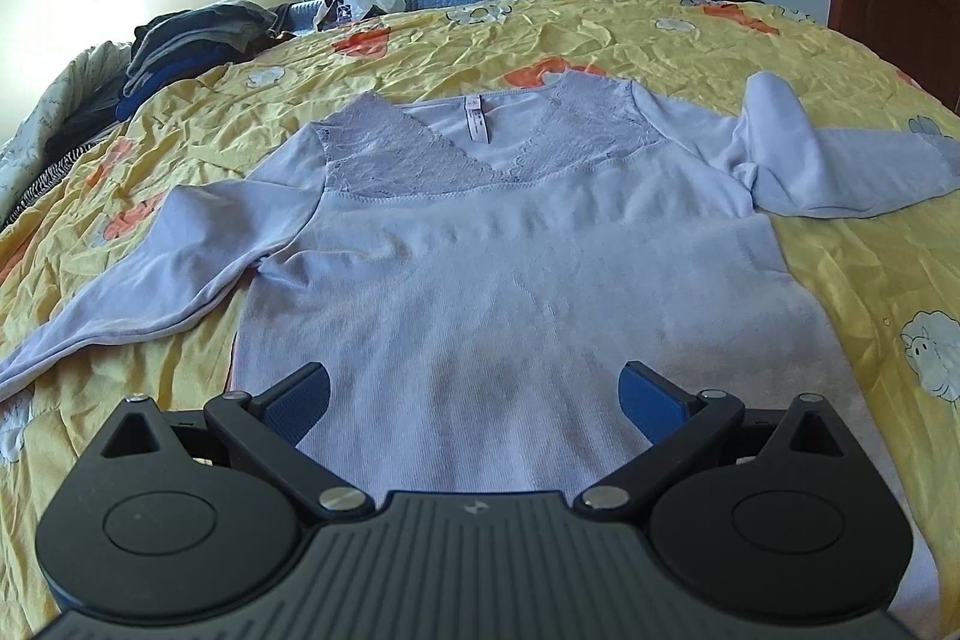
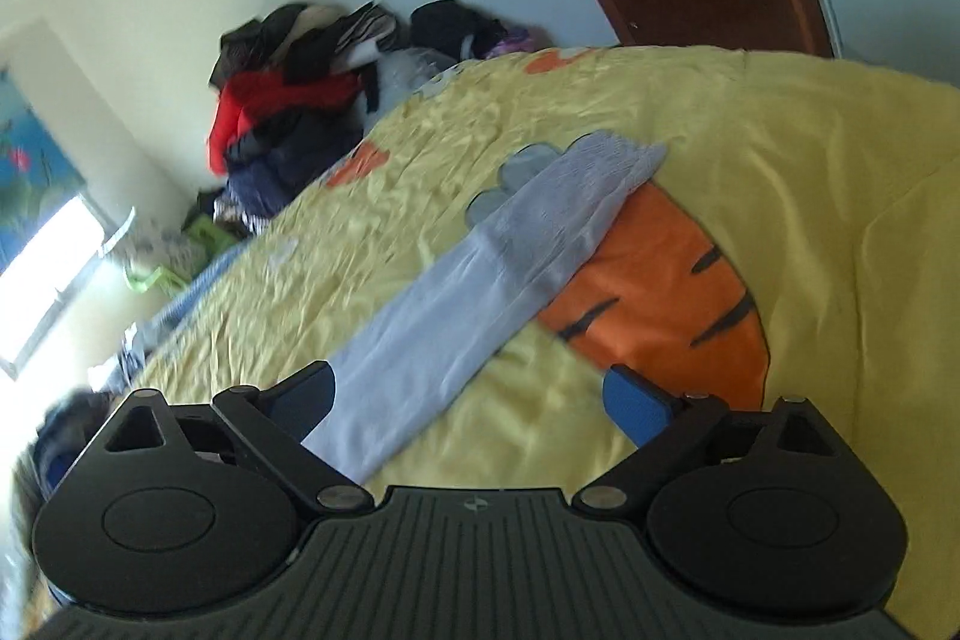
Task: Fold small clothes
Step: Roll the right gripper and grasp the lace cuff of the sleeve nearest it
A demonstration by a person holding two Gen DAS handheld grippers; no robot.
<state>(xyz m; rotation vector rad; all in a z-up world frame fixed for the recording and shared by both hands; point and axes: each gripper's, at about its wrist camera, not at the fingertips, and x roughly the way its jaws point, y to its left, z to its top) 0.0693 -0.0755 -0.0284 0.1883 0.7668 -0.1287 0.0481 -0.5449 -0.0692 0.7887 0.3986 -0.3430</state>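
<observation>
Right wrist view shows the right tongs point(image 2: 468, 391) spread wide and empty over the lilac top's sleeve point(image 2: 480, 274) on the bed point(image 2: 810, 148), its long axis running forward and rightward from between the tips, nearer this hand.

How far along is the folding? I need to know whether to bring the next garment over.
Early. Done: the lavender top is spread face up on the yellow quilt. In hand: nothing; the left tongs hover open over its hem, and the right tongs are open above the right sleeve, gripping nothing. Left: both sleeves lie out to the sides and the body is unfolded, so every fold remains.
</observation>
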